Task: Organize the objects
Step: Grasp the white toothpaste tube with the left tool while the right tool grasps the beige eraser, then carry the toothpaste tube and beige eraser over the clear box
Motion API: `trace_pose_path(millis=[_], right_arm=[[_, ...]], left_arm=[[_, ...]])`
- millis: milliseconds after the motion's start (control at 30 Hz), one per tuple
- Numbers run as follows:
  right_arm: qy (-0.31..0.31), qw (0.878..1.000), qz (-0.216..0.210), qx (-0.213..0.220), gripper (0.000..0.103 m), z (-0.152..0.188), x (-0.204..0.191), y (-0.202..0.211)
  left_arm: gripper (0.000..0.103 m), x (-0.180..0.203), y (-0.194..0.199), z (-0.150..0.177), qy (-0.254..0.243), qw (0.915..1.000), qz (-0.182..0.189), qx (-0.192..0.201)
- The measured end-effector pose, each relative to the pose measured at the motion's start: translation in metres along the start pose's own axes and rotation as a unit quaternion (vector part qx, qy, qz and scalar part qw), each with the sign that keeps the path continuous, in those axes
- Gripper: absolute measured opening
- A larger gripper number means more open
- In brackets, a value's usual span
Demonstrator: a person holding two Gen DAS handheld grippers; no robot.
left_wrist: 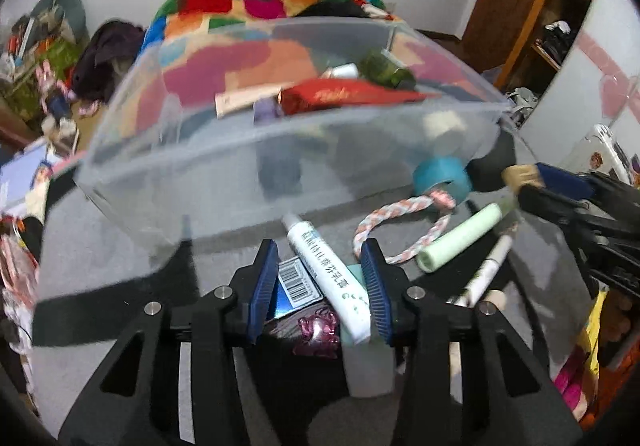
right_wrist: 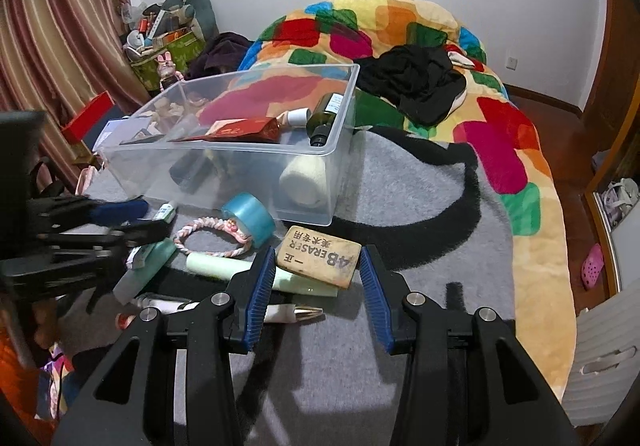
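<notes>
Fingers of the left gripper sit low in the centre of its view, partly open around a white tube, though whether the blue pads actually press it I cannot tell. Over in the right wrist view, the right gripper hangs half open with nothing held, a worn eraser lying on the grey blanket just beyond its tips. Behind both, mid-frame, sits the clear plastic bin with a red packet and dark bottle inside, blue tape roll, braided loop and pale green tube scattered just before it
</notes>
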State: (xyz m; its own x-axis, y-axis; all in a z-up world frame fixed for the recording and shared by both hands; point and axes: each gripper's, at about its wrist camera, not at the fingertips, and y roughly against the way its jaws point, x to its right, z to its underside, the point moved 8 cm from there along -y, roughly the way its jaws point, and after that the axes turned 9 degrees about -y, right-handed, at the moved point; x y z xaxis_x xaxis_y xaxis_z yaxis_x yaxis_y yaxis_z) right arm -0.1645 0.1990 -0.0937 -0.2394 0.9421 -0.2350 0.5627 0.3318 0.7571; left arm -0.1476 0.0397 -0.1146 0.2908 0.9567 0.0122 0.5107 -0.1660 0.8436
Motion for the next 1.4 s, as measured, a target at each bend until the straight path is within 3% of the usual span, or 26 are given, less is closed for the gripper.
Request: trace_pose_path(millis=[67, 100, 133, 333, 500, 800, 1000, 1400], right_arm=[[0.002, 1.0, -0.003, 0.003, 0.04, 0.001, -0.002, 0.004], [0.003, 1.0, -0.005, 0.004, 0.04, 0.002, -0.002, 0.004], [0.004, 1.0, -0.007, 0.004, 0.04, 0.002, -0.002, 0.005], [0.007, 1.0, -0.019, 0.01, 0.04, 0.002, -0.011, 0.008], [0.01, 0.999, -0.026, 0.022, 0.04, -0.004, -0.018, 0.017], [0.009, 0.998, -0.038, 0.049, 0.04, -0.031, -0.033, 0.022], [0.0, 0.998, -0.034, 0.054, 0.04, -0.054, -0.038, 0.01], [0.001, 1.0, -0.001, 0.022, 0.04, -0.069, -0.035, -0.033]], left_arm=[[0.032, -0.002, 0.003, 0.001, 0.008, 0.9999, 0.004, 0.008], [0.019, 0.001, 0.004, 0.002, 0.004, 0.9999, 0.013, 0.008], [0.016, 0.003, 0.004, 0.004, 0.0, 0.9998, 0.016, 0.009], [0.016, 0.019, 0.014, 0.013, -0.033, 0.9991, 0.008, 0.024], [0.016, 0.023, 0.03, 0.013, -0.031, 0.9985, 0.013, 0.042], [0.016, 0.009, 0.078, -0.015, -0.018, 0.9936, 0.003, 0.111], [0.016, -0.016, 0.089, -0.036, 0.002, 0.9903, -0.014, 0.138], [0.016, -0.049, 0.054, -0.057, 0.024, 0.9929, -0.03, 0.112]])
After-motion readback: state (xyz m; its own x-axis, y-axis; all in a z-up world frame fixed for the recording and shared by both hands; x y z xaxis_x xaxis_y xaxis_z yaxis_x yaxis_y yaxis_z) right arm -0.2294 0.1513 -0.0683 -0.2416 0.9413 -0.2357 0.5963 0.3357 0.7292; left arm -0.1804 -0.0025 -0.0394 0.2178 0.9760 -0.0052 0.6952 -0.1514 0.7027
